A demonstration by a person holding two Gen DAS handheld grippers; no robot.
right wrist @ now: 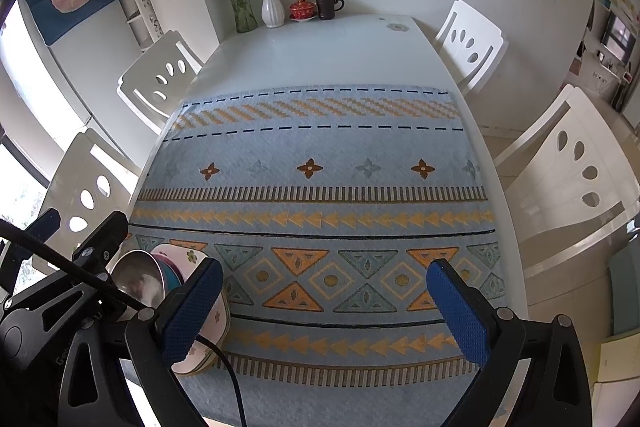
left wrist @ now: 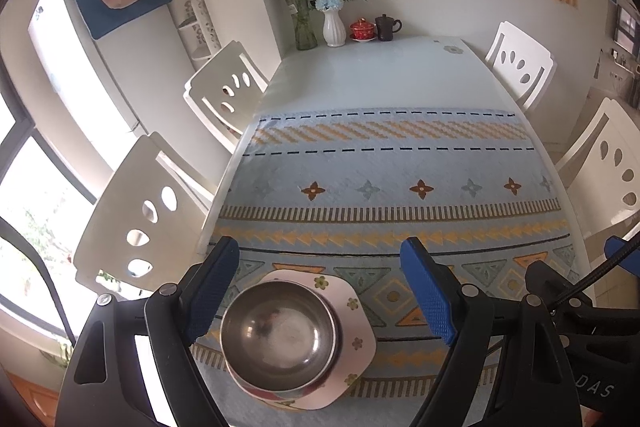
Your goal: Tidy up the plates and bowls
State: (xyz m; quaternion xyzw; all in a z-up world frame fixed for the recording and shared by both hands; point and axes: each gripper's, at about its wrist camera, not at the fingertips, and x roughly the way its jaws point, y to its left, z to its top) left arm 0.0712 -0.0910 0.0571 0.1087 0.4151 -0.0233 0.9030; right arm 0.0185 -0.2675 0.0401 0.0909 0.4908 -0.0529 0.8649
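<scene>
A steel bowl [left wrist: 280, 335] sits nested in a coloured bowl on a pink flowered plate [left wrist: 358, 331], near the front left of the patterned cloth. My left gripper [left wrist: 320, 291] hovers above the stack, open and empty, its blue pads on either side. In the right wrist view the same stack [right wrist: 188, 267] lies at the lower left, partly hidden by my left gripper's body and by the right gripper's left finger. My right gripper [right wrist: 324, 307] is open and empty over bare cloth to the right of the stack.
A white table [right wrist: 320, 47] carries a blue patterned cloth [right wrist: 320, 187]. At its far end stand two flower vases [right wrist: 273, 9], a red lidded cup [right wrist: 302, 10] and a dark mug [right wrist: 328, 6]. White chairs [right wrist: 468, 47] line both sides.
</scene>
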